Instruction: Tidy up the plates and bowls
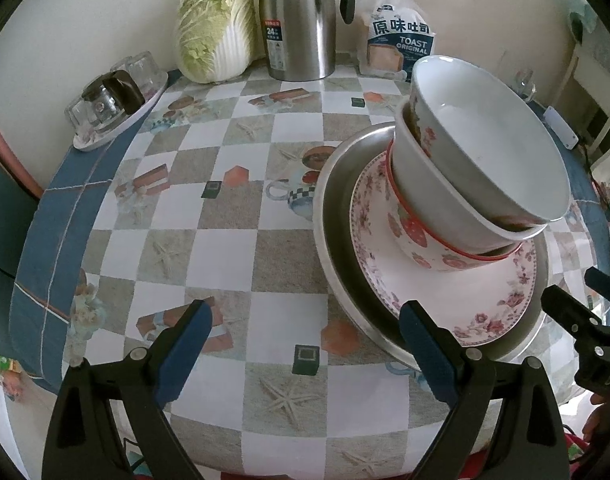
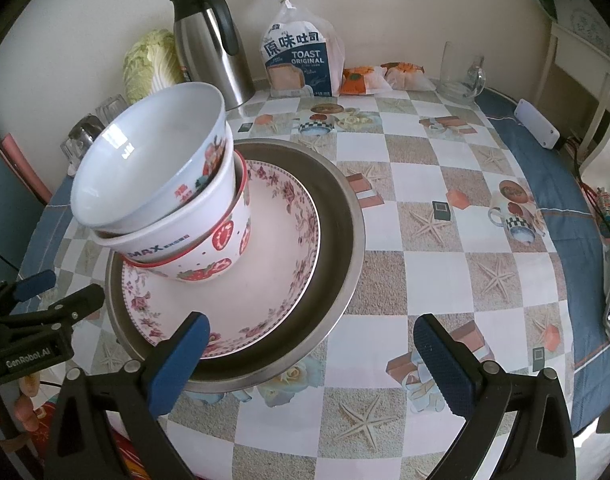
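Our fingers (image 1: 189, 344) gape wide on both grippers, left (image 1: 305, 350) and right (image 2: 313, 358), holding nothing. The bowls (image 2: 157, 184) sit nested on a plate (image 2: 265, 264) in the steel basin (image 2: 345, 216). Stacking looks done; we judge withdrawal comes next.

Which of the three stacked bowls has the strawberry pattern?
The bottom bowl, red-rimmed, resting directly on the floral plate; the two nested above it lack strawberries.
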The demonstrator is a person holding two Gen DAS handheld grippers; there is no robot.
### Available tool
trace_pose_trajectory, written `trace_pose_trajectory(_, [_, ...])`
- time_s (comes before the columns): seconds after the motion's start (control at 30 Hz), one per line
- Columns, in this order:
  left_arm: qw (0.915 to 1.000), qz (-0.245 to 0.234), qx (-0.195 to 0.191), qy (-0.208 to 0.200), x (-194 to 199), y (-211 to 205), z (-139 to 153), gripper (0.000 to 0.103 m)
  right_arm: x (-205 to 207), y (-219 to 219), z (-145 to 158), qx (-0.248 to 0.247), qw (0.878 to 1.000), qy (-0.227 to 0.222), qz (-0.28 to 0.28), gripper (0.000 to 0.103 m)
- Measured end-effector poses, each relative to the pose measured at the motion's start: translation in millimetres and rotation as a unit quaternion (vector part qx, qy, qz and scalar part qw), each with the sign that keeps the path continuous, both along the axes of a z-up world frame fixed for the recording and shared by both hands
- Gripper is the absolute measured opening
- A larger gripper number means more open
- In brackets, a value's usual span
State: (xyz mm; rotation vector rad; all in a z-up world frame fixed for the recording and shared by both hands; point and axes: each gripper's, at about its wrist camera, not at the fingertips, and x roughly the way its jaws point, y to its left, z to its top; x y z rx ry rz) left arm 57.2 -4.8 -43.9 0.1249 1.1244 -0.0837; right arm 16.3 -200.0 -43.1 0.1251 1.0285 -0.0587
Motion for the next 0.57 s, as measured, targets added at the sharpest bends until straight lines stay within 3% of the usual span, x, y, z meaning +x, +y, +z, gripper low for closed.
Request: trace_pose_trajectory(0.57, [0.9999,0.007,0.006,-0.008,-0.5,1.4,1.4,0.095,-0.5,-0.5,-3.5,-0.001,1.000,0.007,0.002,0.103])
